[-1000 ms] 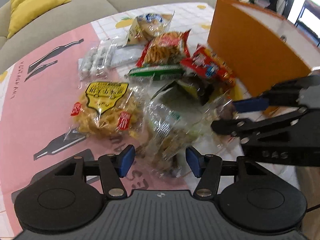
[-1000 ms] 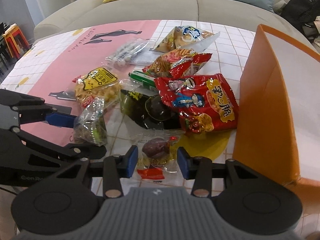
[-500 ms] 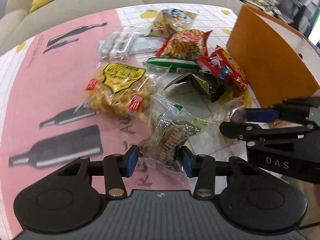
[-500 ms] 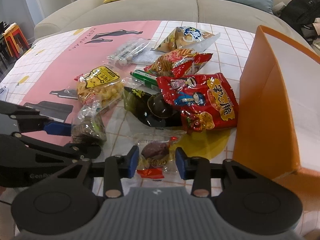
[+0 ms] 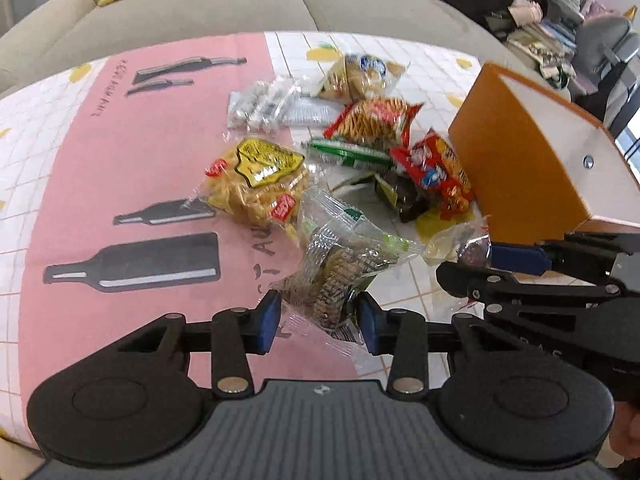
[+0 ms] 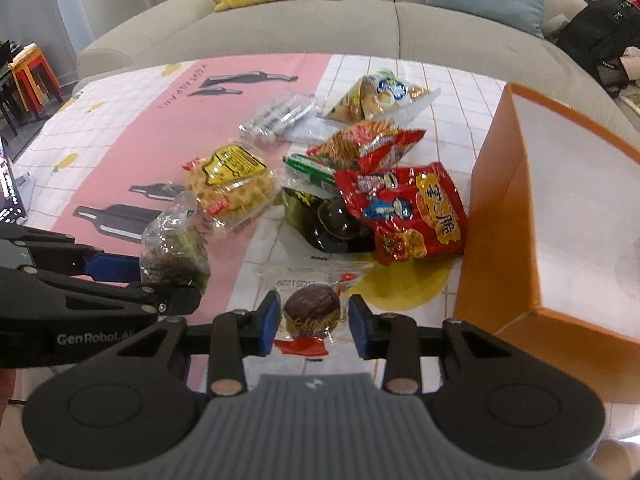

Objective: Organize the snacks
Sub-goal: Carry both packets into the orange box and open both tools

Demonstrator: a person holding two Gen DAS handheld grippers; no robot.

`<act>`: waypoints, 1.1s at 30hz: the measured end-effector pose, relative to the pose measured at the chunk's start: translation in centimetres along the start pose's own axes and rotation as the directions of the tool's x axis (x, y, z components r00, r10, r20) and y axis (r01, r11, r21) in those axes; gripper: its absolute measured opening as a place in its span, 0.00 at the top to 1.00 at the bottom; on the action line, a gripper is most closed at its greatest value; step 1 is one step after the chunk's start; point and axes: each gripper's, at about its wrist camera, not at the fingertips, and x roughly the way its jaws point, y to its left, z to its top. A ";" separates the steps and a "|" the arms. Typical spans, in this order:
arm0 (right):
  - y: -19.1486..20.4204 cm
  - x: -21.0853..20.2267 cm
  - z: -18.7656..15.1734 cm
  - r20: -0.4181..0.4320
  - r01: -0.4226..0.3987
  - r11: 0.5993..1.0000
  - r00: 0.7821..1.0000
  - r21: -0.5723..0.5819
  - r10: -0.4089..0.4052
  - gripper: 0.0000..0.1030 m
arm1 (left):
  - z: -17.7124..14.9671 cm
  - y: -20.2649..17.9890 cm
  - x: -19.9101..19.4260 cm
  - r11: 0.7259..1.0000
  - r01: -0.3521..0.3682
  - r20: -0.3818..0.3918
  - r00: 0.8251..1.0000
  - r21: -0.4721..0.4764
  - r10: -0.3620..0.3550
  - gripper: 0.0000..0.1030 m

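Tongs both narrowed since a second ago: left tongs [image 5: 318,318] now grasping clear cracker pack [image 5: 340,268], lifted; right tongs [image 6: 313,322] closing around dark-ball snack [image 6: 312,304], clench uncertain. Orange box [image 6: 560,216] likely next.

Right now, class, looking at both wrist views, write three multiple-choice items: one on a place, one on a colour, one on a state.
1. Where does the orange box stand relative to the snack pile?
A. right of it
B. left of it
C. on top of it

2. What colour is the pack nearest the box?
A. blue
B. red
C. white

3. What is the left gripper doing?
A. hanging open over bare cloth
B. pressing on the box
C. closing on the clear cracker bag

Answers: 1 A, the box flanks the pile's right side. 2 B, its wrapper is red. 3 C, both pads meet the bag.
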 end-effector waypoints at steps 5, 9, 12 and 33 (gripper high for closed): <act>-0.1 -2.3 0.4 0.047 -0.013 1.000 0.999 0.010 0.013 0.66 | 0.5 0.0 -2.5 0.999 0.030 0.060 0.998 -0.033 -0.028 0.56; -0.7 -4.7 1.2 0.098 -0.024 1.000 0.995 0.009 0.023 0.66 | 1.6 -0.8 -4.9 0.998 0.054 0.105 0.993 -0.034 -0.050 0.56; -1.5 -6.7 2.0 0.137 -0.027 1.000 0.990 -0.003 0.027 0.66 | 3.2 -2.1 -6.9 0.996 0.090 0.142 0.986 -0.016 -0.087 0.57; -19.5 -11.2 4.5 -0.025 0.139 0.986 0.990 0.095 -0.138 0.65 | 13.3 -20.8 -0.8 0.857 0.395 -0.103 0.918 0.330 -0.383 0.58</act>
